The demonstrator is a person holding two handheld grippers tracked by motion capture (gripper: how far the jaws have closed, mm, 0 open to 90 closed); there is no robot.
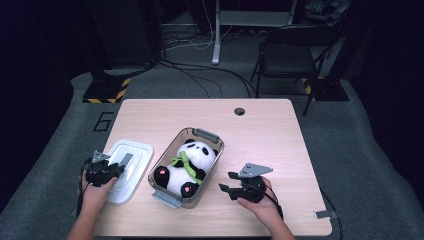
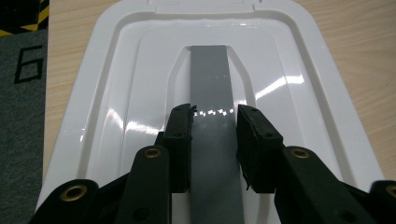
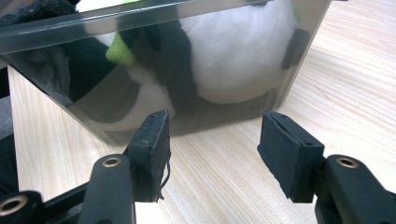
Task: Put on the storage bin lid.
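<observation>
Left of the panda box (image 1: 170, 197) on the bench (image 1: 270, 135), left gripper (image 2: 214, 122) clamped on the white lid's (image 2: 116, 121) grey handle (image 2: 210, 70), right gripper (image 3: 212, 135) released beside the box: lift level, centre over the rim

Panda toy (image 3: 233, 60) blurred behind tinted box wall (image 3: 154, 98), lid (image 2: 116, 116) cropped below

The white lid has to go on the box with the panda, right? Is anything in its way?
Nothing visible lies on the table between the white lid and the clear box. The left gripper grips the lid's grey handle strip.
</observation>
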